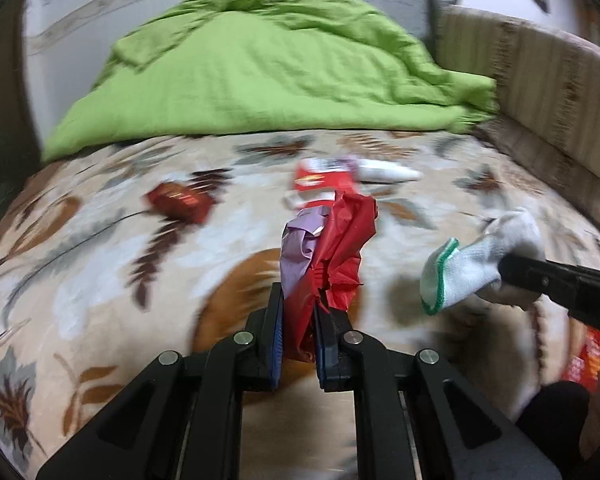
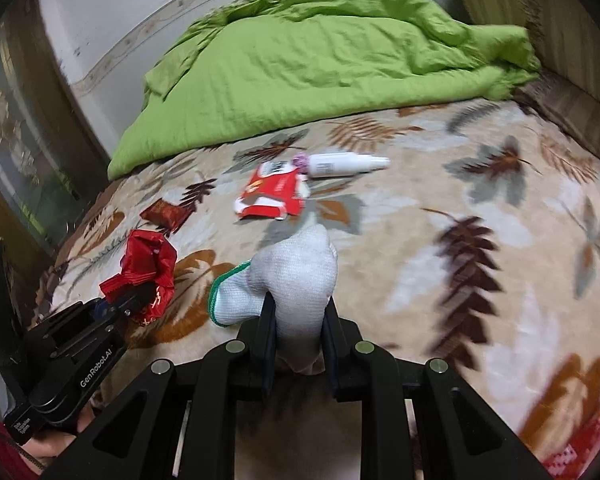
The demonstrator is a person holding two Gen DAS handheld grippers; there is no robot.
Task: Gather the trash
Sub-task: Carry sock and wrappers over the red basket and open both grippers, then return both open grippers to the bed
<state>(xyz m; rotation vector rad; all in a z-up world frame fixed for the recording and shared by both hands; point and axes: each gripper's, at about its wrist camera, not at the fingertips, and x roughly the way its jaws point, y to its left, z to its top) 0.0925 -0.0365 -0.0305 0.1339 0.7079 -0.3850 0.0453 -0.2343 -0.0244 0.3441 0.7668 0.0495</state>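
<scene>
- Bed surface: a leaf-patterned blanket (image 2: 440, 208) covers the bed; a rumpled green quilt (image 2: 320, 60) lies across its far end, against the wall.
- Small dark red packet (image 2: 165, 213): lies flat on the blanket at the far left of the loose items, apart from the others.
- Left gripper (image 1: 299, 312): both fingers are clamped on a crumpled red wrapper (image 1: 340, 248). The wrapper stands up out of the jaws, clear of the blanket. A piece of pale purple wrapper (image 1: 300, 246) is pinched in beside the red one, on its left side.
- In the right wrist view, the left gripper (image 2: 134, 294) appears low at the left, with the red wrapper bunched at its tips.
- Flat red and white packet (image 2: 274, 194): lies on the blanket beyond both grippers, near the middle of the bed.
- White bottle (image 2: 346, 164): lies on its side just behind the red and white packet, cap pointing right. A small purple item touches its left end; it is too blurred to identify.
- Right gripper (image 2: 298, 312): both fingers are closed on a white sock (image 2: 288, 276) with a green-edged cuff. The cuff hangs to the left of the jaws, and the sock is lifted off the blanket.
- In the left wrist view, the right gripper (image 1: 512, 276) enters from the right edge, sock at its tip.
</scene>
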